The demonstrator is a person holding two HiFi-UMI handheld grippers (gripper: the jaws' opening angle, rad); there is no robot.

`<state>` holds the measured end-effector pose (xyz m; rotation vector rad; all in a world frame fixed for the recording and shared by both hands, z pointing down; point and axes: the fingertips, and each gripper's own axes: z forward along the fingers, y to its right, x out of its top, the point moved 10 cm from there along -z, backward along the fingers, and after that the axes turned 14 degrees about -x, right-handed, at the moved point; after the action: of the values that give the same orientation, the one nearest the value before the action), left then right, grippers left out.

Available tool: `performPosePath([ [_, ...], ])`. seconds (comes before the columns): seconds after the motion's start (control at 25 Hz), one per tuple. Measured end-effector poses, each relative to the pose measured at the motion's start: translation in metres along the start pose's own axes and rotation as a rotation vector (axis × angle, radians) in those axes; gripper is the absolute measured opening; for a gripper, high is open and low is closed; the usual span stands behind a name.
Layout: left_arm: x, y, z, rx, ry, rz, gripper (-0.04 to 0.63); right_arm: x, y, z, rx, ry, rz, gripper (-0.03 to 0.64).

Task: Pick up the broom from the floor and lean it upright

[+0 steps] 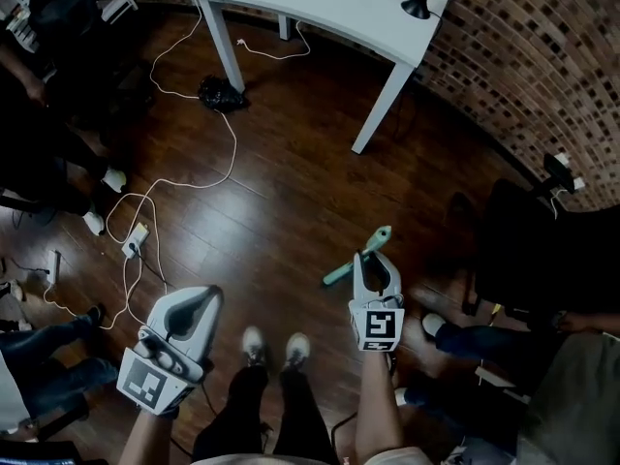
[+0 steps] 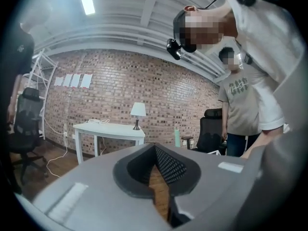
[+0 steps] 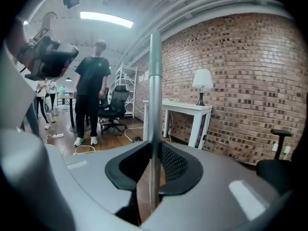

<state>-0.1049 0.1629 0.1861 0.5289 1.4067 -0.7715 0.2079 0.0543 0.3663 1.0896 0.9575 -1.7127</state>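
**Position of the workpiece.** The broom (image 3: 155, 105) is in the right gripper (image 3: 154, 150). In the right gripper view its silver metal shaft runs close to vertical between the jaws and extends well above them. In the head view only the teal-capped upper end (image 1: 360, 257) shows, projecting beyond the right gripper (image 1: 374, 258) above the wooden floor (image 1: 281, 211). The brush head appears in no view, so whether it rests on the floor cannot be determined.

**Jaw state.**
- Right gripper: clenched on the shaft, with one dark pad on each side of the tube.
- Left gripper (image 2: 155, 150): jaws brought together with nothing between them. In the head view it hangs at the person's left (image 1: 197, 303), well apart from the broom.

**Handling characteristics (assessment).**
- The shaft is a thin, rigid metal tube. It should not flex, and the broom is probably light overall.
- The polished surface is likely slippery. The tube may slide lengthwise or spin in the pads if the grip is relaxed.
- Most of the weight probably sits at the brush end, so a hold near the top lets the lower end swing.

**Recommended hold.** Retain the grasp on the bare metal section, not on the teal cap. For added control, apply the left gripper lower on the shaft.

**Placement.** The brick wall (image 1: 523, 76) and the white table (image 1: 320, 8) are the nearest supports. On the smooth floor the foot of the broom may slide outward, so a steep lean angle is advisable.
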Motion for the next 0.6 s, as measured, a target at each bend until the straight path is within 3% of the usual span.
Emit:
performPosePath([
  [0.12,0.009,0.005,0.019,0.024,0.049,0.037,0.002,0.026,0.019,-0.026,-0.028,0.007,0.028,0.084],
  [0.4,0.016,0.024,0.042,0.039,0.037,-0.024,0.001,0.097,0.041,-0.094,-0.079,0.057,0.088,0.084],
  [0.6,0.033,0.013,0.055,0.044,0.054,-0.025,0.002,0.115,0.051,-0.108,-0.152,0.054,0.117,0.084],
])
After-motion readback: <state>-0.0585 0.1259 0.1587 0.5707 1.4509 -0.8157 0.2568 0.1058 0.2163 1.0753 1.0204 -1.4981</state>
